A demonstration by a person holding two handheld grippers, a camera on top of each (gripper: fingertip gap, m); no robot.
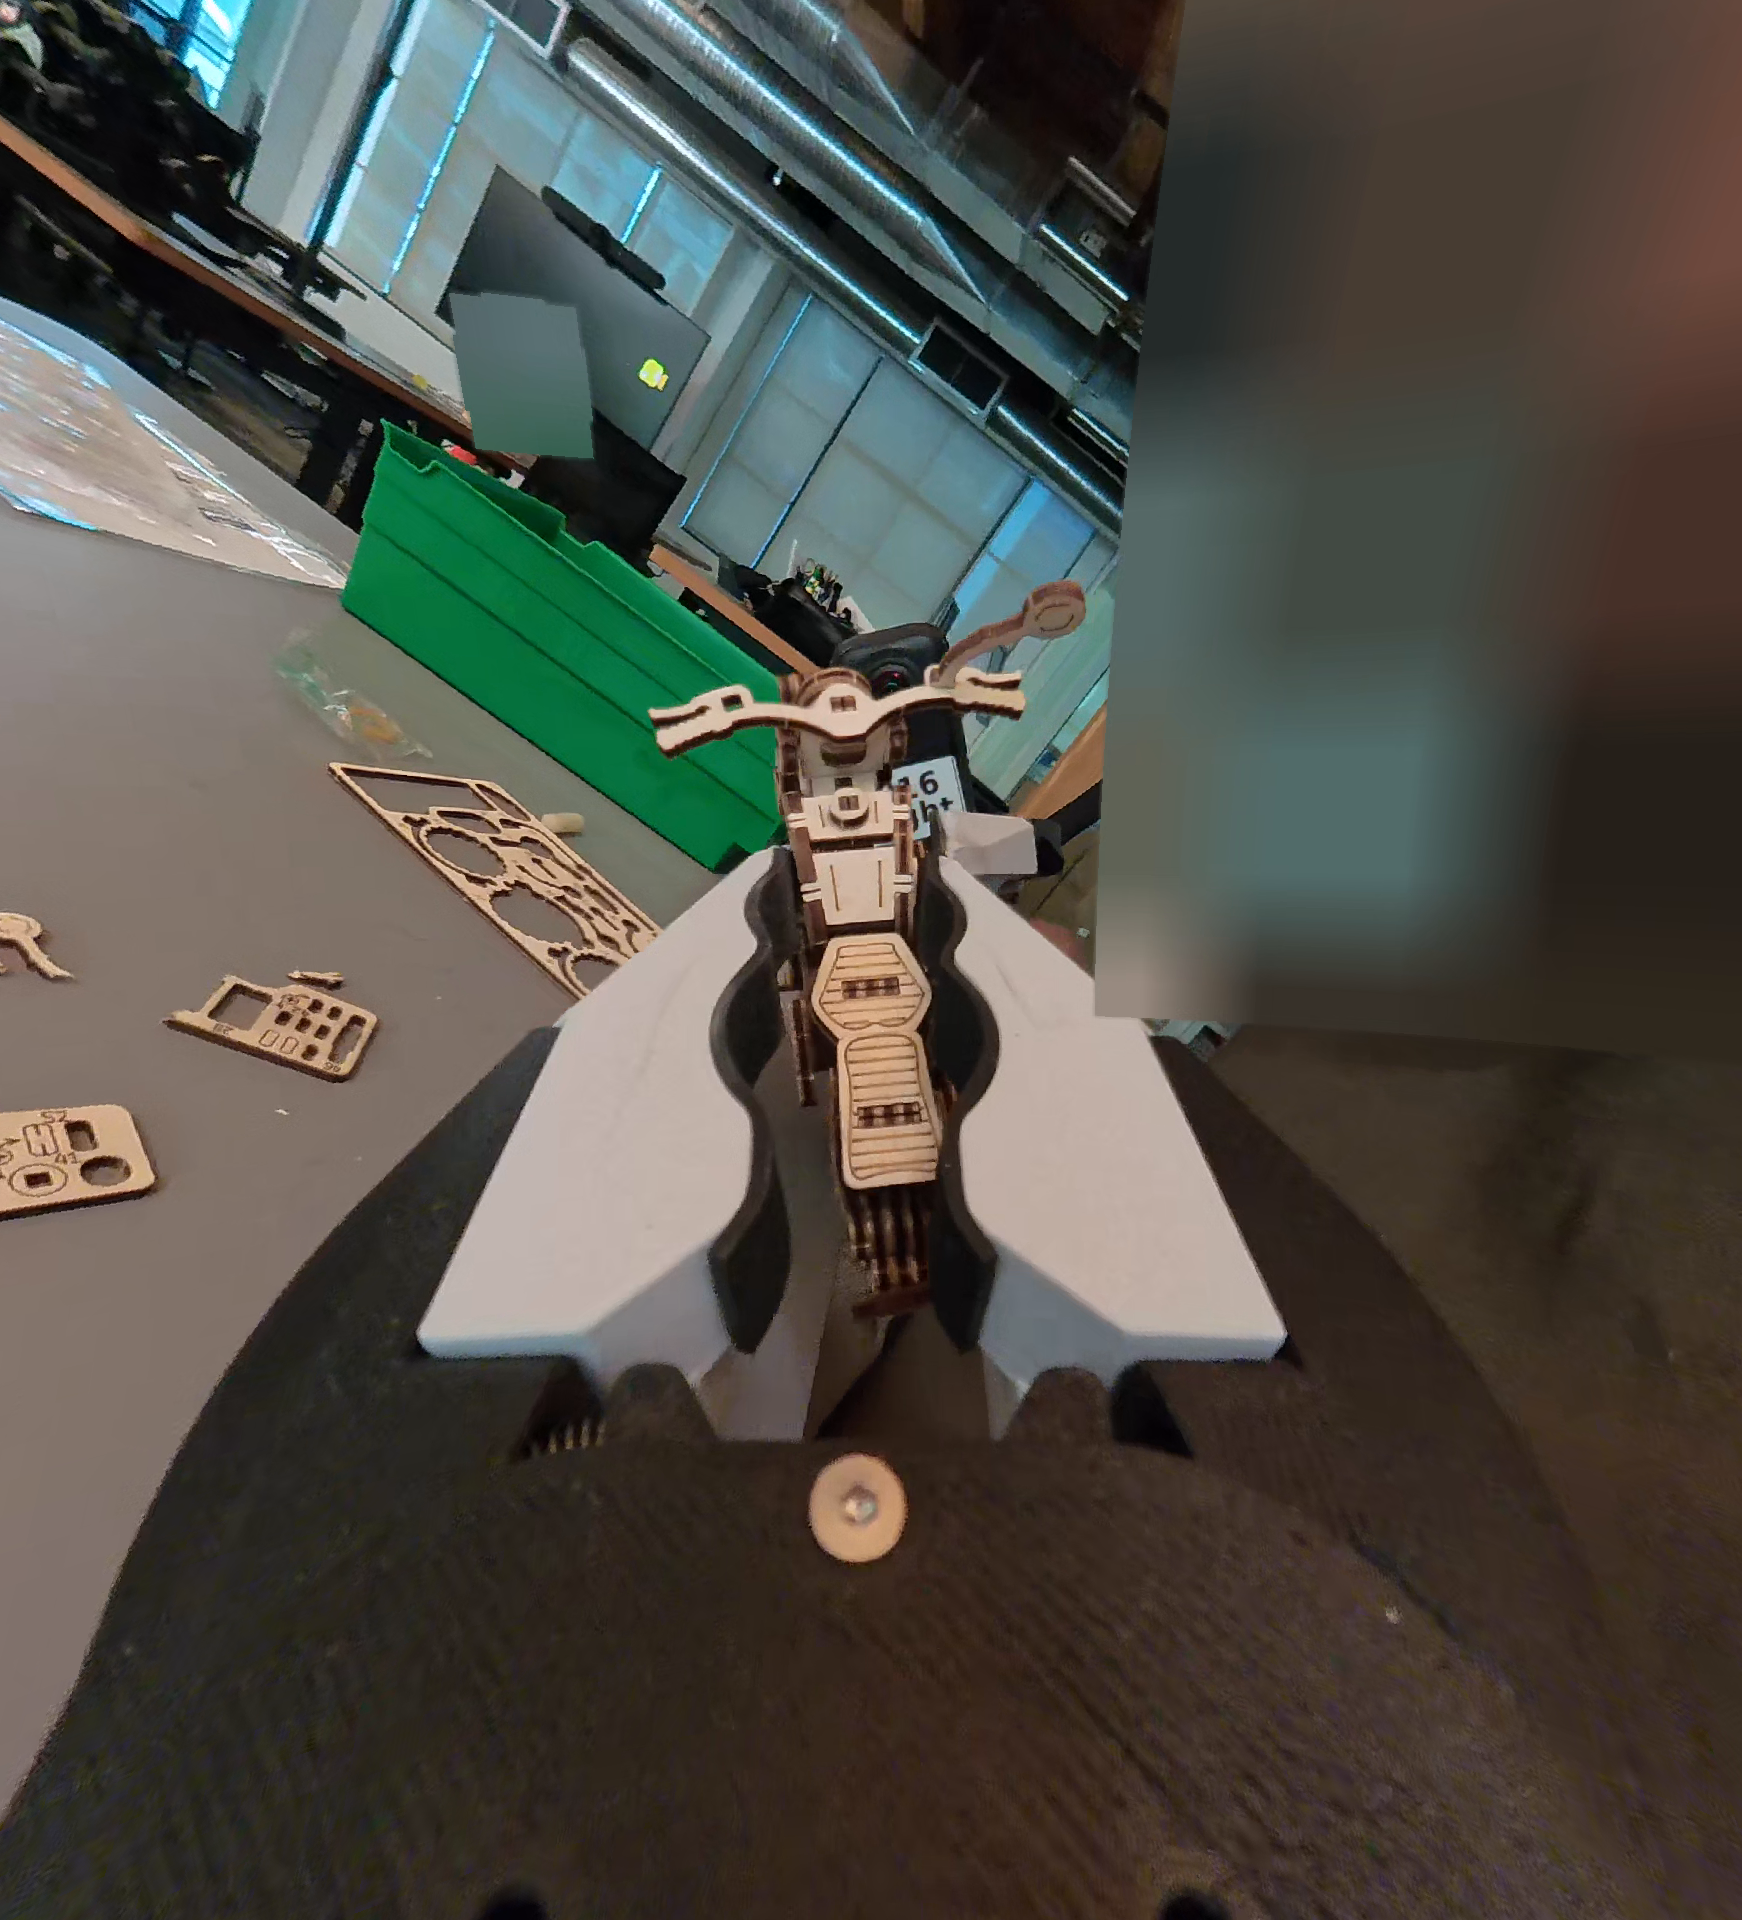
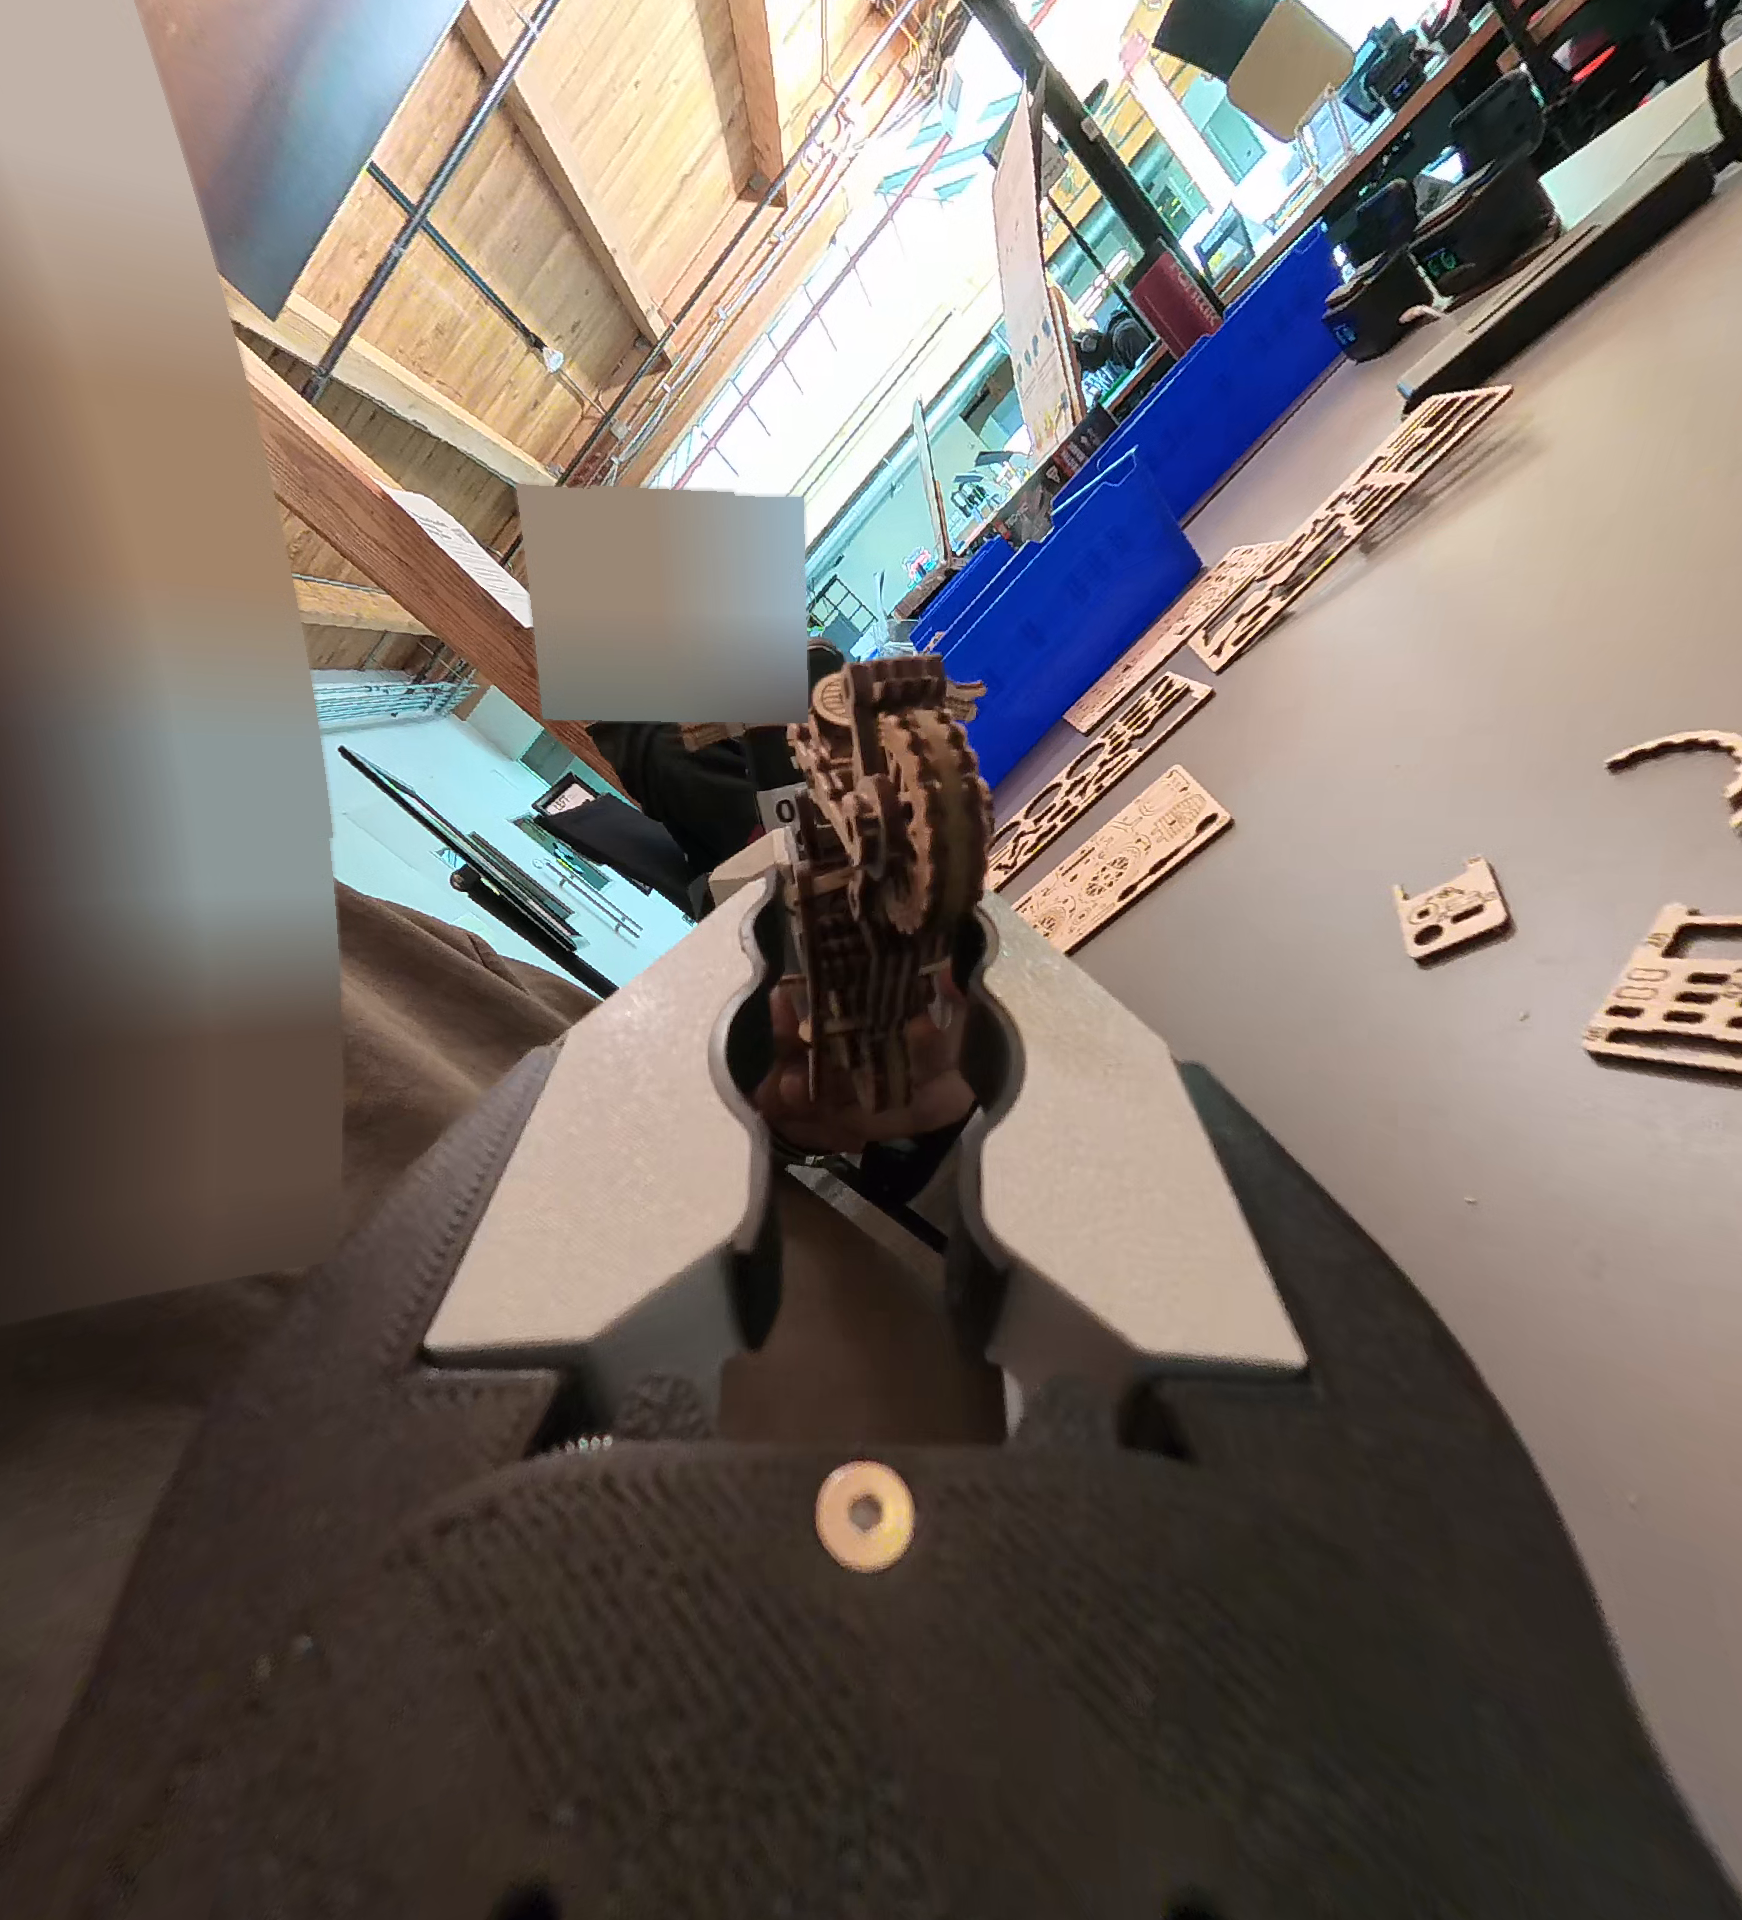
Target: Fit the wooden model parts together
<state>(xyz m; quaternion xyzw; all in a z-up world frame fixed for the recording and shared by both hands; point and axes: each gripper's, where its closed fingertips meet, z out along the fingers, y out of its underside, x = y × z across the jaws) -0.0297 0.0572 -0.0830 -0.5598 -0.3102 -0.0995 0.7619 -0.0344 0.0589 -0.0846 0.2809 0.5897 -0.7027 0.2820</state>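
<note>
A wooden motorcycle model [image 1: 872, 997] is held off the grey table [image 1: 171, 727] between both grippers. My left gripper [image 1: 851, 883] is shut on its rear and seat, with the handlebar [image 1: 836, 712] and one mirror [image 1: 1049, 608] sticking out past the fingertips. My right gripper [image 2: 872, 914] faces it from the other end and is shut on the model's front wheel end [image 2: 898, 831]. The right gripper also shows behind the model in the left wrist view [image 1: 992, 842]. A loose mirror part [image 1: 20, 935] lies on the table.
Cut-out wooden sheets [image 1: 503, 873] [image 2: 1116, 852] and small leftover frames [image 1: 275, 1023] [image 2: 1708, 1003] lie on the table. A green bin [image 1: 534, 623], blue bins [image 2: 1106, 582], a plastic bag [image 1: 347, 696] and a paper sheet [image 1: 15, 416] stand farther off. A person's brown garment [image 2: 431, 997] is close by. The tips of both grippers are at nearly the same place.
</note>
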